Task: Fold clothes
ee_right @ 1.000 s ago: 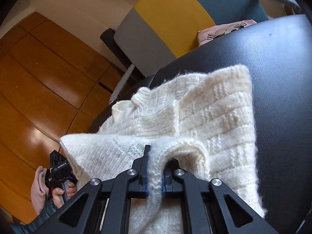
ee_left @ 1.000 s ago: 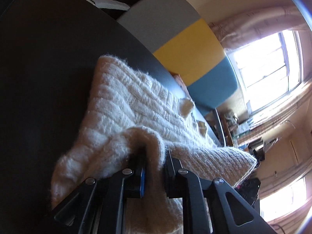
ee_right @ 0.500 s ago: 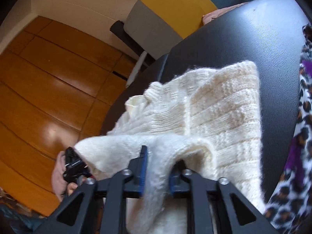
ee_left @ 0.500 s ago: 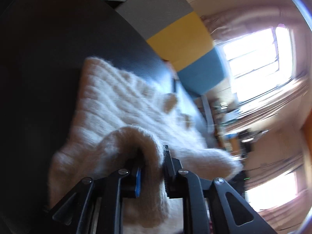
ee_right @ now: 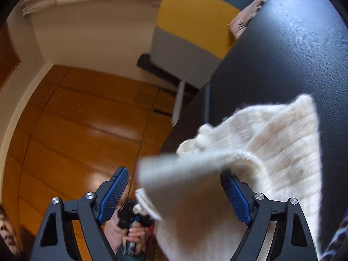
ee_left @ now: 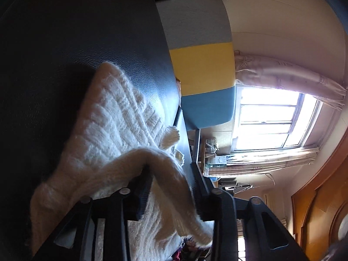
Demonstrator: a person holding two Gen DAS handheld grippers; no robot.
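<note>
Both grippers, left gripper [ee_left: 171, 184] and right gripper [ee_right: 175, 192], spread wide around cream sweater [ee_right: 280, 134].

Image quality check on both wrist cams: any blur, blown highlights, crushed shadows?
Left wrist: the window is blown out, the black table is nearly crushed to shadow, and the sweater is sharp enough to show its knit. Right wrist: motion blur smears the sweater's near fold; glare streaks the wood floor. Fisheye bends both.
</note>
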